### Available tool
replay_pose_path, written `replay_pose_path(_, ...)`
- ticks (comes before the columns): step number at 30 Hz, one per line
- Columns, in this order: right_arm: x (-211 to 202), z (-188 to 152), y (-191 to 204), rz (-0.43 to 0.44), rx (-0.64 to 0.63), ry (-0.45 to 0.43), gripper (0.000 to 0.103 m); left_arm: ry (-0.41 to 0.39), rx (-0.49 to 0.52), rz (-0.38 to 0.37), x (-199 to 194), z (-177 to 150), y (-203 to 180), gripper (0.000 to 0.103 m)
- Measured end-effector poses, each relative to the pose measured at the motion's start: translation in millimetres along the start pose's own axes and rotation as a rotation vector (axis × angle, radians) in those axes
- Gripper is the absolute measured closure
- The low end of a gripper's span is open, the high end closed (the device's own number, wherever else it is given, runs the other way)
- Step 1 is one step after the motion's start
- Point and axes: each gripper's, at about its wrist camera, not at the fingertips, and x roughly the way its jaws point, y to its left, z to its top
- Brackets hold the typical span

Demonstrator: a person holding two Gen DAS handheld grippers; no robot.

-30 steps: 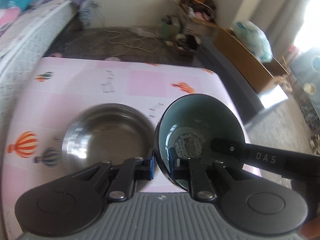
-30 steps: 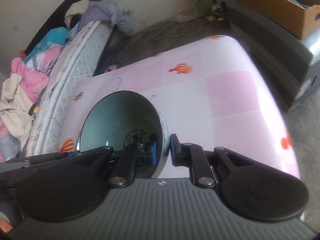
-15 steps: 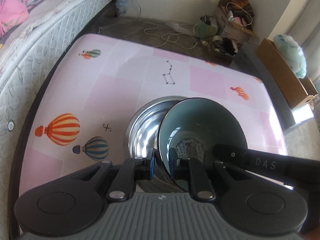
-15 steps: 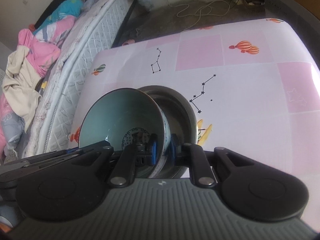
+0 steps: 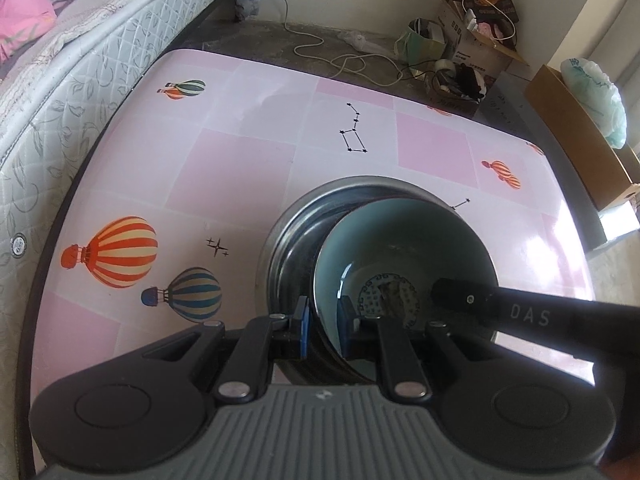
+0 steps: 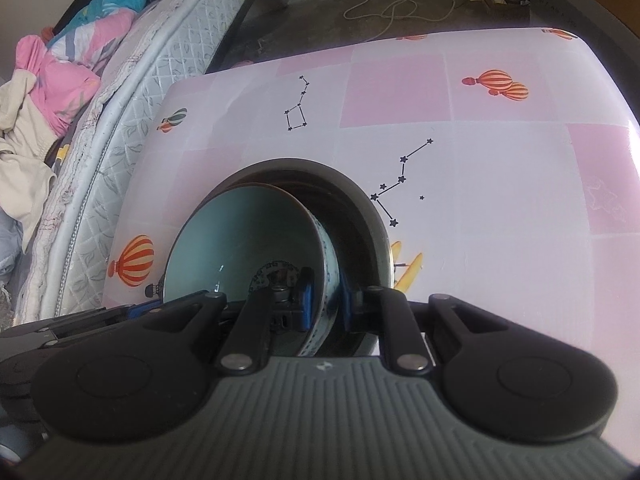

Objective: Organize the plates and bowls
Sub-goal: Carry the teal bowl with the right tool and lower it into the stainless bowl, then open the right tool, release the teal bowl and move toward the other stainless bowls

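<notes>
2 claws: both clenched on the rim of 1 teal bowl [image 5: 404, 248], from opposite sides.
Left claw [image 5: 322, 330]: blue pads pinched the bowl's left wall, 1 pad inside, 1 outside.
Right claw [image 6: 324, 306]: pads gripped the bowl's right wall the same way; its black arm reached in from the right in the left wrist view.
Teal bowl: tilted, sat inside the steel bowl [image 5: 296, 232]; whether it touched the bottom could not be told.
Steel bowl: stood on the near middle of the surface [image 5: 240, 152], right of 2 printed balloons.
Surface: pink checked cover with balloons and star patterns.
Mattress [image 5: 72, 60]: along the left edge of the surface.
Cardboard boxes [image 5: 476, 20]: on the floor, far right.
</notes>
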Motion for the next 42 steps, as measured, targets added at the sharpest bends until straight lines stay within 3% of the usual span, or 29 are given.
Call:
replay_pose_path(15,14.0,-1.3,3.5,0.004,-0.017,-0.025,0.087,-0.033,-0.017,-0.019,-1.3,2.5,8.8,0.088)
replay_pose_path(18,14.8,-0.7,5.1,0.005,-0.022,-0.024,0.082,-0.05,-0.022,-0.033,-4.4,2.1,9.1,0.083)
replay_pose_path(20,13.7,-0.2,7.6,0.019,-0.029,-0.023,0.068,-0.066,-0.014,-0.029,-6.8,2.0,7.8,0.074)
replay_pose_path(23,8.9,0.6,14.1,0.018,-0.052,-0.036,0.057,-0.088,-0.023,-0.025,-14.1,1.5,7.7,0.066)
replay_pose_path(26,-1.3,3.0,19.0,-0.011,-0.082,-0.072,0.051,-0.105,-0.046,-0.036,-22.1,2.6,13.5,0.052)
replay_pose_path(28,-9.1,5.1,16.8,0.004,-0.07,-0.088,0.048,-0.115,-0.044,-0.043,-28.5,2.0,15.3,0.05)
replay_pose_path(35,-55.2,-6.5,0.8,0.092,-0.011,-0.146,0.048,-0.123,0.023,-0.069,-66.5,-17.6,14.4,0.042)
replay_pose_path(42,-131.2,-65.1,-34.2,0.182,0.062,-0.212,0.048,-0.176,0.12,-0.097,-127.7,-66.2,20.7,0.029)
